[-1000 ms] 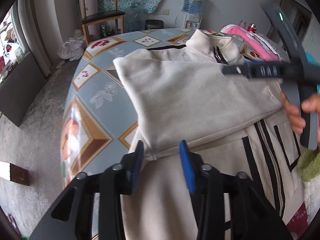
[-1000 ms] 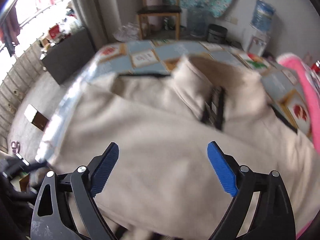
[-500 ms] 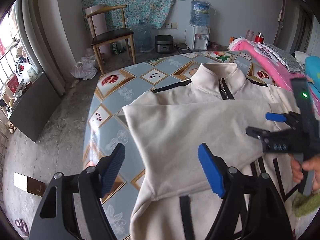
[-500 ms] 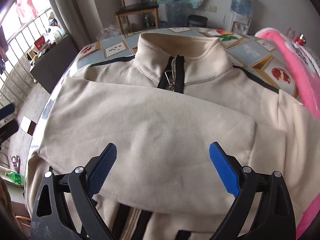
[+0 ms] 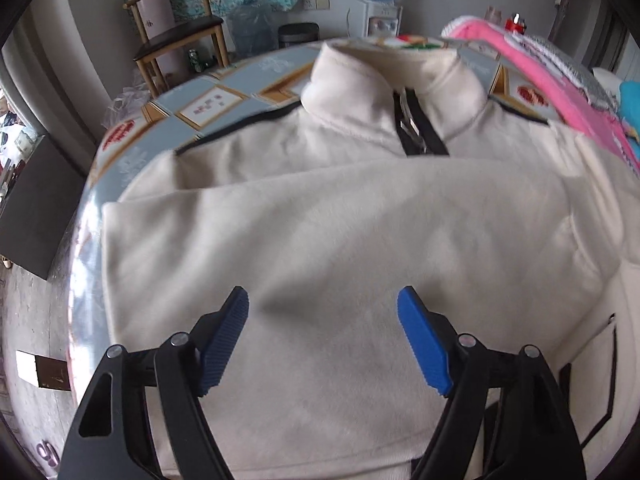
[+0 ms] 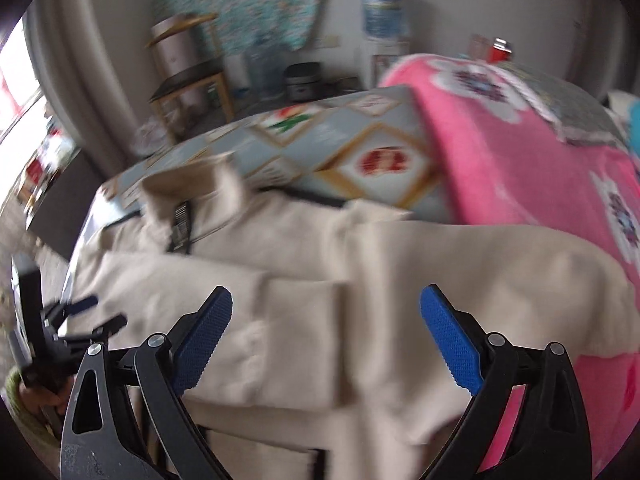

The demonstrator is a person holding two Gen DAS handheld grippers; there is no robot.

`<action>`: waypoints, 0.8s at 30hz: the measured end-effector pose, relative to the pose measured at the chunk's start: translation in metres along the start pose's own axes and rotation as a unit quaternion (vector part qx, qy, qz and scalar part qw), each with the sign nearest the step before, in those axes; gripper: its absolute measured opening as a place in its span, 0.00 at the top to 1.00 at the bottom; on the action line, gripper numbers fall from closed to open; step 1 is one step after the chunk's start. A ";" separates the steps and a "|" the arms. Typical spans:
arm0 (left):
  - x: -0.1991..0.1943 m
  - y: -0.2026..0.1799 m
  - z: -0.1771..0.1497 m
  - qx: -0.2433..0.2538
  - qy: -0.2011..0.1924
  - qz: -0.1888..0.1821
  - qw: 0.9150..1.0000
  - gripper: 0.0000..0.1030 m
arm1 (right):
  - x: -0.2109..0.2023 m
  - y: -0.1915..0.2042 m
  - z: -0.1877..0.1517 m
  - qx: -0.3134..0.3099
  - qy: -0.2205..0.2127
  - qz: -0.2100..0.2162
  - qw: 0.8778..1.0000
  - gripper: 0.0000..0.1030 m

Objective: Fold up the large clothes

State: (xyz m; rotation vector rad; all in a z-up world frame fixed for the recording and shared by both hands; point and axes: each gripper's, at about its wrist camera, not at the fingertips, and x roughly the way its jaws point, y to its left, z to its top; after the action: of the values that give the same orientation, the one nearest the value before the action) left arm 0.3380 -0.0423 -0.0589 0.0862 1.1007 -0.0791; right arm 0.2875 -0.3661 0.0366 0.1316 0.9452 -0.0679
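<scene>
Beside the jacket (image 6: 360, 272), only the right view shows a pink blanket (image 6: 520, 152).

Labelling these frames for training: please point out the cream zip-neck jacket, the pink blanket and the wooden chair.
cream zip-neck jacket (image 5: 340, 240), left wrist view, folded sleeve
pink blanket (image 6: 520, 152), right wrist view, top surface
wooden chair (image 5: 178, 36), left wrist view, seat

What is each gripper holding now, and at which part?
Nothing is held. The left gripper and the right gripper both have open fingers above the cream jacket, not pinching the cloth.
</scene>
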 end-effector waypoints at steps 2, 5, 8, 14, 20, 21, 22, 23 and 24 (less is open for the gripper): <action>0.001 0.000 -0.001 -0.004 -0.014 0.002 1.000 0.25 | -0.003 -0.042 0.005 0.040 -0.005 -0.026 0.999 0.11; 0.001 0.003 0.000 -0.005 -0.009 -0.006 1.000 0.25 | -0.009 -0.113 0.011 0.115 -0.009 -0.071 0.991 0.11; 0.001 0.002 0.000 -0.003 -0.007 -0.005 1.000 0.25 | -0.023 -0.196 0.008 0.215 -0.023 -0.108 0.970 0.11; 0.002 0.003 0.001 -0.005 -0.004 -0.004 1.000 0.25 | -0.038 -0.327 -0.024 0.407 -0.020 -0.139 0.903 0.11; 0.002 0.003 0.001 -0.009 -0.005 -0.002 1.000 0.25 | -0.030 -0.388 -0.069 0.524 0.005 -0.145 0.839 0.16; 0.002 0.003 0.001 -0.009 -0.005 -0.002 1.000 0.25 | -0.027 -0.395 -0.075 0.532 0.011 -0.142 0.835 0.17; 0.002 0.003 0.001 -0.009 -0.005 -0.002 1.000 0.25 | -0.022 -0.398 -0.079 0.539 0.020 -0.141 0.830 0.20; 0.002 0.002 0.001 -0.009 -0.005 -0.002 1.000 0.25 | -0.018 -0.400 -0.084 0.544 0.025 -0.145 0.826 0.23; 0.002 0.002 0.001 -0.008 -0.004 -0.002 1.000 0.25 | -0.016 -0.400 -0.087 0.547 0.025 -0.150 0.823 0.24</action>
State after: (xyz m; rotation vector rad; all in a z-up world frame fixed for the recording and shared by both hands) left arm 0.3399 -0.0403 -0.0601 0.0681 1.0925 -0.0746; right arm 0.1623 -0.7500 -0.0339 1.0562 0.8709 -0.9154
